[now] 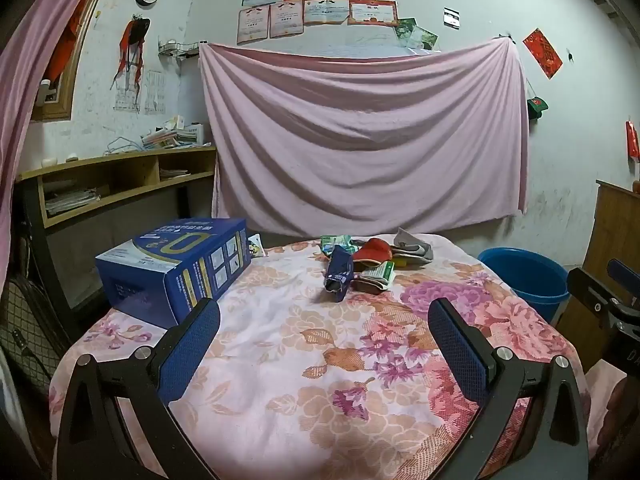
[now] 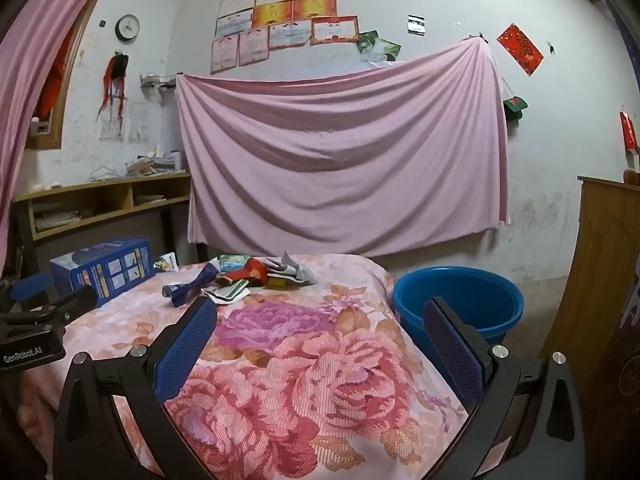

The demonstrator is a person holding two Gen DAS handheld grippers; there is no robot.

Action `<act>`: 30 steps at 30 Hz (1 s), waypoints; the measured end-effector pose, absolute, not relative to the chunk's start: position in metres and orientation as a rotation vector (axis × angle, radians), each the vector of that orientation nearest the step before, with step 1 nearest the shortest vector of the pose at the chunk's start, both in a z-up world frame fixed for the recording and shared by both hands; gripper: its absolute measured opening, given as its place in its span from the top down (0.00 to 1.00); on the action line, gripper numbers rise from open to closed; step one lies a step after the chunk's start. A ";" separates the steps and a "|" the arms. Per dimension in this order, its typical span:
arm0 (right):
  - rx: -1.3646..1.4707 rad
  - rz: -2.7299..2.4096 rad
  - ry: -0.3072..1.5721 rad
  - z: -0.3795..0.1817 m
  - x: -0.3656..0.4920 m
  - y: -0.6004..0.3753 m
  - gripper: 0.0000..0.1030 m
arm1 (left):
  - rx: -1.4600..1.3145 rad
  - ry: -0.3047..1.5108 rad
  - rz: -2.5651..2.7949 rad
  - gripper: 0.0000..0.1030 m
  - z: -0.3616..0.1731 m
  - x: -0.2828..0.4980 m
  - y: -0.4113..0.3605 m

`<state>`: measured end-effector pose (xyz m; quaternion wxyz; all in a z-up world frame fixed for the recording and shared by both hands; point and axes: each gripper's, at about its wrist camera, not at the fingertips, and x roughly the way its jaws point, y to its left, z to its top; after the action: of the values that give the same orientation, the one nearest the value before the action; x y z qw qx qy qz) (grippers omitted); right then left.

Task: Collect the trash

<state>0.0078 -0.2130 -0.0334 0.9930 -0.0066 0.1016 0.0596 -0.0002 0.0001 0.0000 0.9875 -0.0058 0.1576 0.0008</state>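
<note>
A heap of trash lies at the far end of the floral-covered table (image 1: 280, 320): a dark blue wrapper (image 1: 339, 276) (image 2: 188, 286), a red wrapper (image 1: 372, 250) (image 2: 254, 270), a white-green packet (image 1: 380, 274) (image 2: 228, 292), a green packet (image 1: 334, 242) and grey paper (image 1: 412, 246) (image 2: 294, 270). A blue bucket (image 1: 524, 276) (image 2: 460, 304) stands on the floor right of the table. My left gripper (image 1: 324, 322) is open and empty, well short of the heap. My right gripper (image 2: 320, 322) is open and empty over the table's right part.
A large blue carton (image 1: 176, 264) (image 2: 104, 270) sits on the table's left side. A wooden shelf (image 1: 120, 180) stands at the left wall and a wooden cabinet (image 2: 600, 280) at the right. A pink sheet (image 1: 360, 136) hangs on the back wall.
</note>
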 end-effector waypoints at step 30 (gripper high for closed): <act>-0.005 0.119 0.215 -0.035 0.010 -0.213 0.00 | -0.005 0.329 0.006 0.01 0.000 0.001 0.000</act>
<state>0.0098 -0.2135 -0.0354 0.9925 -0.0027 0.1071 0.0593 0.0005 0.0001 0.0000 0.9865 -0.0027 0.1637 0.0030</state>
